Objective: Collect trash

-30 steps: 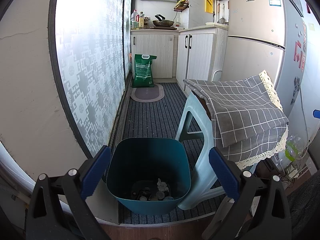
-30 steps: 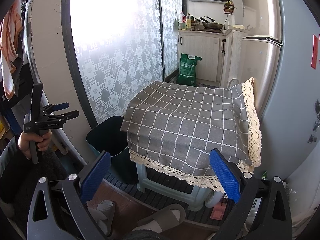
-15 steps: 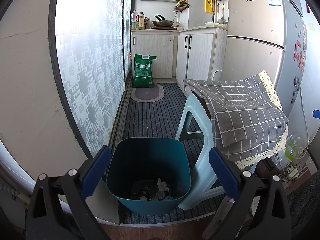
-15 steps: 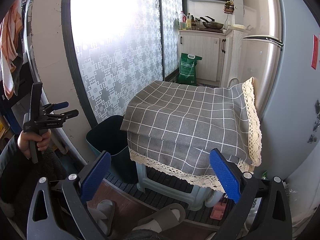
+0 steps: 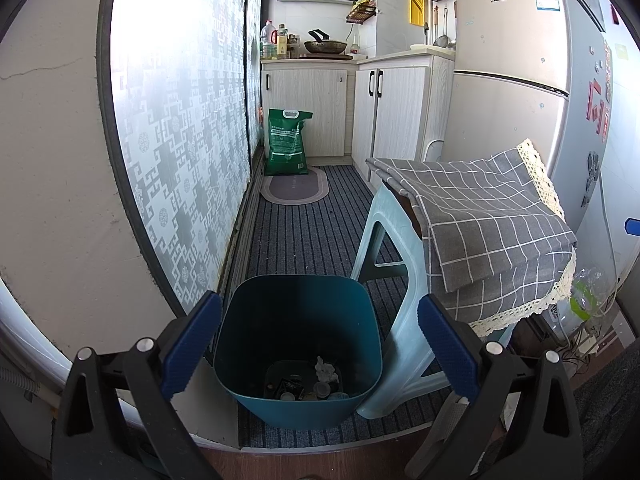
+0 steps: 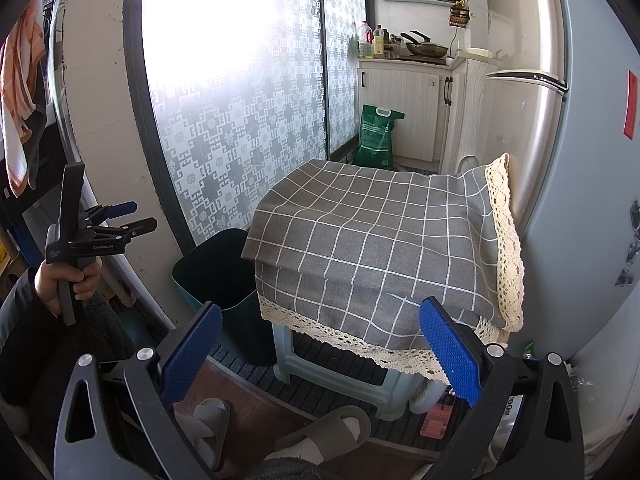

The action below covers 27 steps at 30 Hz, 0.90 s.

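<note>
A teal trash bin [image 5: 298,344] stands on the striped floor mat beside a pale stool; it also shows in the right wrist view [image 6: 218,272]. Several bits of trash [image 5: 316,384], among them a crumpled white tissue, lie at its bottom. My left gripper [image 5: 318,344] is open and empty, held above and in front of the bin's mouth; it shows from the side in the right wrist view [image 6: 116,222]. My right gripper [image 6: 320,354] is open and empty, in front of the cloth-covered stool.
A grey checked cloth with lace trim [image 6: 384,240] covers the stool [image 5: 396,264]. A fridge [image 5: 516,76] stands at the right, a frosted sliding door [image 5: 180,128] at the left. A green sack [image 5: 286,142] and cabinets are at the far end. Slippered feet [image 6: 324,434] are below.
</note>
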{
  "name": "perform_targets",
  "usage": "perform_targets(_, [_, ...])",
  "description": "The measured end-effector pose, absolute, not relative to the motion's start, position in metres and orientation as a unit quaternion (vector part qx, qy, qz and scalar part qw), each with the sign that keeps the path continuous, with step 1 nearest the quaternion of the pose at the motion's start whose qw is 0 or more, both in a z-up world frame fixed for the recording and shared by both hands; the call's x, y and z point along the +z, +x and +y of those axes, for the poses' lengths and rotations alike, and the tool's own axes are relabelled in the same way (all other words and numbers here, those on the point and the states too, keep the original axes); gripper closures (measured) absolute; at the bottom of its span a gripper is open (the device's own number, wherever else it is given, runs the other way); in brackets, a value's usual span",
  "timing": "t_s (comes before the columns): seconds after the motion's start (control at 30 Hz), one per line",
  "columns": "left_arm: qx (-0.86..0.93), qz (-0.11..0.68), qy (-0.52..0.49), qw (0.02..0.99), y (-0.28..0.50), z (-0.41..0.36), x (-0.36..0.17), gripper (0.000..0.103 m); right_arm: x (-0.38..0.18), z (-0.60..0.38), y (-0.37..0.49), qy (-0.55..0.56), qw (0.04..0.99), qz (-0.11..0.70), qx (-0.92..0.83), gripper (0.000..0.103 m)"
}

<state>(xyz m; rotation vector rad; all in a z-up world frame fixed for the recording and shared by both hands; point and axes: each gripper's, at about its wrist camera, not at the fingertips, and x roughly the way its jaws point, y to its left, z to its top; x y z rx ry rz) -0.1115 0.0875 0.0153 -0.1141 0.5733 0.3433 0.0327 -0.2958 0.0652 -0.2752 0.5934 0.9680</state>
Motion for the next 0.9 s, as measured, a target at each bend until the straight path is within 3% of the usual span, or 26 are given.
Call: perform_targets(0.9, [0.175,0.285,-0.061,0.94,-0.1122,0.0906,0.0142,0.003,0.0637,-0.2974,0.0312,-0.133,0.833,0.28,0.457,0.003])
